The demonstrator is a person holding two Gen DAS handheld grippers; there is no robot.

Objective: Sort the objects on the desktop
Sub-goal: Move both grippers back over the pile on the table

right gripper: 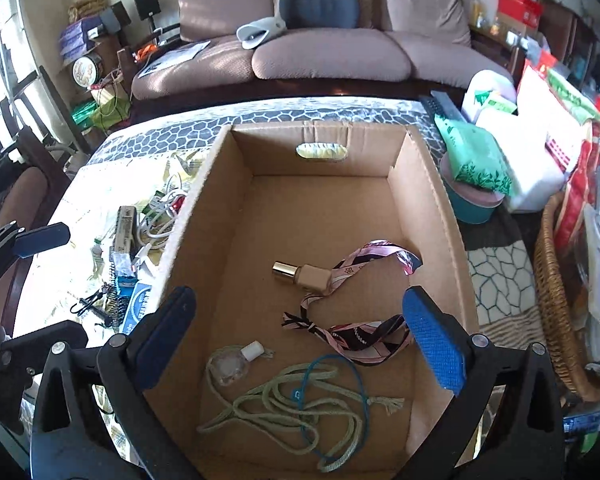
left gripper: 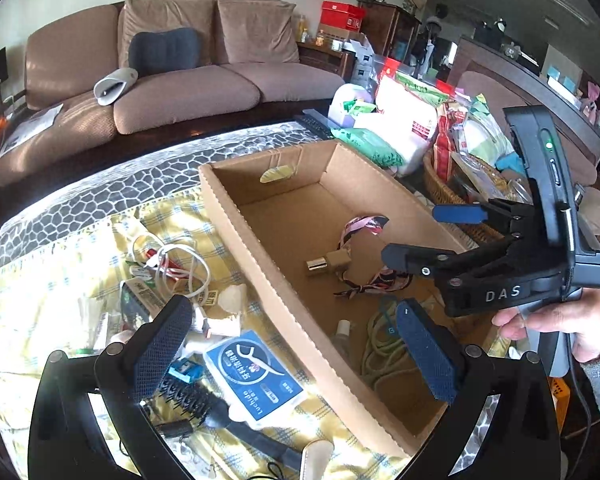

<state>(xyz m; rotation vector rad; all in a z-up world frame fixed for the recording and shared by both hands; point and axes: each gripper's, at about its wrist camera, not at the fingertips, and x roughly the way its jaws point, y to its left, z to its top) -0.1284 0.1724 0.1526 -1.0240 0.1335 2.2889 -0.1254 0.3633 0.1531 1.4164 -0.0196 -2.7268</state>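
Observation:
An open cardboard box [left gripper: 236, 236] [right gripper: 428, 184] stands on the yellow checked cloth. Inside lie a pink patterned ribbon [right gripper: 356, 332], a beige bottle with a gold cap [right gripper: 304, 276], a small clear bottle with a white cap [right gripper: 236, 362], a pale green cord [right gripper: 268, 404] and a blue elastic loop [right gripper: 352, 384]. My right gripper [right gripper: 300, 340] [left gripper: 424, 236] hangs open over the box, empty. My left gripper [left gripper: 296, 352] [right gripper: 40, 288] is open above the box's left wall, holding nothing. Left of the box lie a white cable [left gripper: 184, 268], a blue floss-pick packet [left gripper: 256, 376] and a black hairbrush [left gripper: 204, 404].
A wicker basket [right gripper: 552, 320] stuffed with packets stands right of the box, behind it tissue packs [right gripper: 476, 160] and a teal tub [right gripper: 472, 208]. A brown sofa [left gripper: 180, 80] lies beyond the table. A hand [left gripper: 548, 320] holds the right gripper's handle.

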